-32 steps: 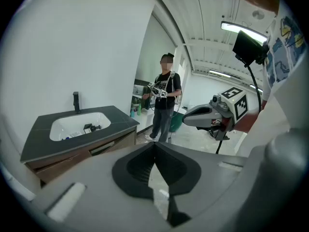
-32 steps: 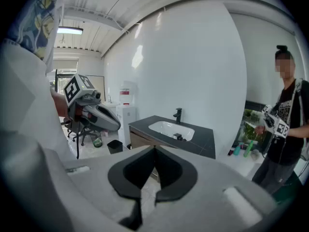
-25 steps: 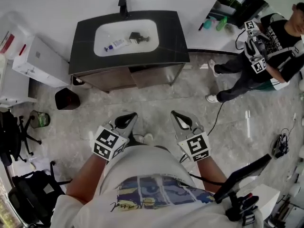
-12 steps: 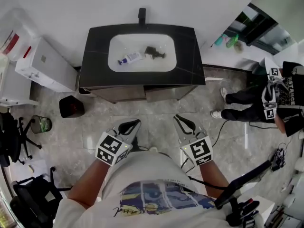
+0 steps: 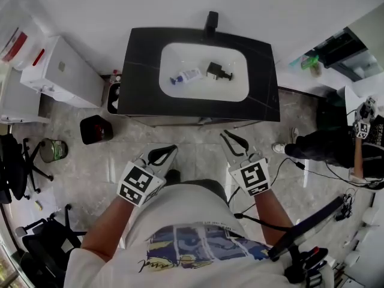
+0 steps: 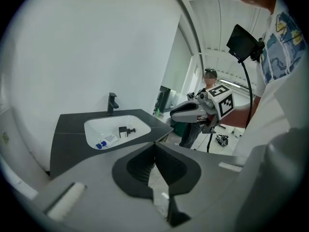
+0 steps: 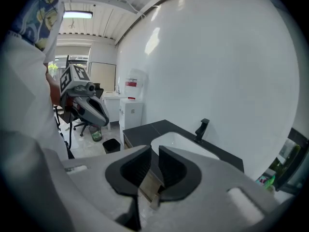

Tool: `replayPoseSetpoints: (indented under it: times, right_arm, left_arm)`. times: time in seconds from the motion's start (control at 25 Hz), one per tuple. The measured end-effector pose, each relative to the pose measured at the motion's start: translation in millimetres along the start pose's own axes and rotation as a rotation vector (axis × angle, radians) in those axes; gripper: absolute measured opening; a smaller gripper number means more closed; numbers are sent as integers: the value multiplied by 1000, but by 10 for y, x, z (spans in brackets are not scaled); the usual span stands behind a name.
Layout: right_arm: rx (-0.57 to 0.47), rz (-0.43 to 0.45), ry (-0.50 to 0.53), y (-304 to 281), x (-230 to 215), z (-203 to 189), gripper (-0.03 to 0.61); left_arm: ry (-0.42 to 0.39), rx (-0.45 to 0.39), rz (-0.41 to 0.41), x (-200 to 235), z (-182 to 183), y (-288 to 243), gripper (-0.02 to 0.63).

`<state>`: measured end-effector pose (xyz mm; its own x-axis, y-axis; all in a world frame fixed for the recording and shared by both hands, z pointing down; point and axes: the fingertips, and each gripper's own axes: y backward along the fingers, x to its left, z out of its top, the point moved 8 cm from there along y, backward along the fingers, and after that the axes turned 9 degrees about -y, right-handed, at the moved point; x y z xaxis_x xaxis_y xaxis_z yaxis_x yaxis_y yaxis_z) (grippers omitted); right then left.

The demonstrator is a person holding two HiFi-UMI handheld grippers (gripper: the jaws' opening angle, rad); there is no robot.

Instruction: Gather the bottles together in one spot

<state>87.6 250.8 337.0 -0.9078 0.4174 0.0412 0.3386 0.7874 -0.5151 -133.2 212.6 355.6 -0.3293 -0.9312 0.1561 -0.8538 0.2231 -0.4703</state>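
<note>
Head view | 2 bottles [image 5: 186, 75] in sink [image 5: 204, 92] | beyond left gripper [image 5: 173, 149], right gripper [image 5: 224, 135]

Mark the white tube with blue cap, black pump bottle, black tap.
white tube with blue cap [image 5: 188, 75]: head view, tube body.
black pump bottle [image 5: 215, 71]: head view, bottle body.
black tap [image 5: 210, 20]: head view, spout top.

Tube [image 6: 107, 141], pump bottle [image 6: 126, 130] — in sink [image 6: 96, 128]

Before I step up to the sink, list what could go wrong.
The blue-capped bottle lies on its side in the curved basin, so a nudge could roll it. The black pump bottle sits close beside it; grabbing one may knock the other. A cable trails on the floor by your right side, a possible snag.
</note>
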Motion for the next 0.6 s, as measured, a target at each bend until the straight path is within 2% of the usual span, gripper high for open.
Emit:
replayPoseSetpoints:
  times: [0.2, 0.36, 0.6]
  right_arm:
    - [35, 56, 82, -560, -4, 185, 65]
    - [85, 114, 192, -986, -115, 288, 71]
    - [154, 200, 386, -1796, -427, 291, 70]
  left_arm:
    - [22, -6, 21, 352, -45, 120, 18]
    - [58, -32, 65, 539, -3, 145, 40]
    - [131, -50, 171, 850, 101, 106, 42]
